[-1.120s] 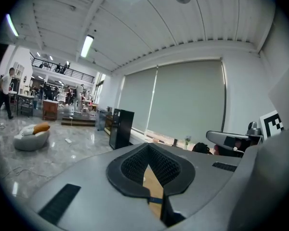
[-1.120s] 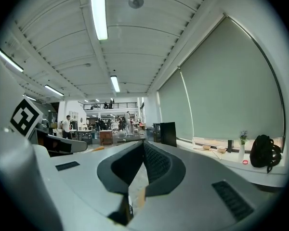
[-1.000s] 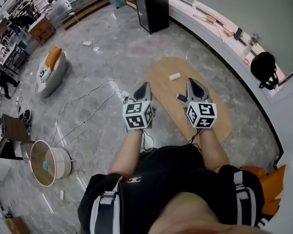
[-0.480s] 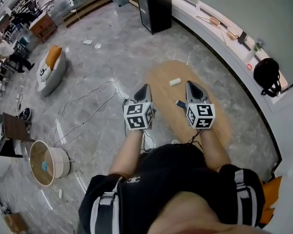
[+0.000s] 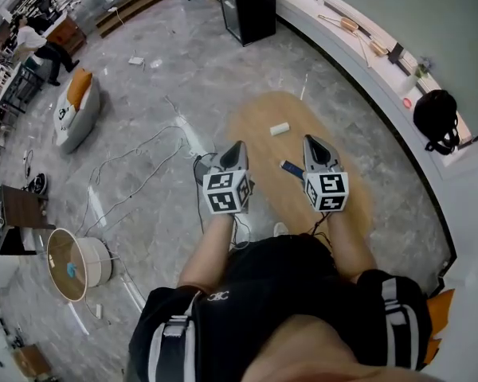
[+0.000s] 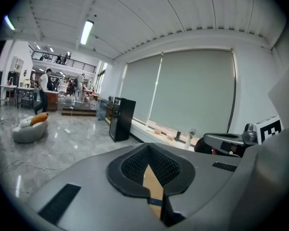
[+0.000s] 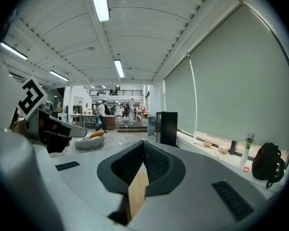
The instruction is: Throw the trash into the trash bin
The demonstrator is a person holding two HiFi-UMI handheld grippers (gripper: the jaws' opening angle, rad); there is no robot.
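Observation:
An oval wooden table [image 5: 334,189] stands in front of me. On it lie a small white piece of trash [image 5: 280,128] and a dark blue item [image 5: 291,168]. My left gripper [image 5: 236,148] hovers at the table's left edge, jaws shut and empty [image 6: 148,150]. My right gripper [image 5: 313,142] hangs over the table just right of the blue item, also shut with nothing in it [image 7: 144,153]. A round open bin [image 5: 73,263] with a tan inside stands on the floor far to my lower left.
Cables [image 5: 135,173] trail over the grey marble floor left of the table. A white beanbag with an orange cushion [image 5: 73,110] sits at the far left. A black cabinet [image 5: 251,6] stands beyond the table. A black backpack [image 5: 436,118] rests on the ledge at right.
Both grippers have sunk a little and moved forward together, still shut. The table now sits slightly closer under them. A person at the far left has walked on.

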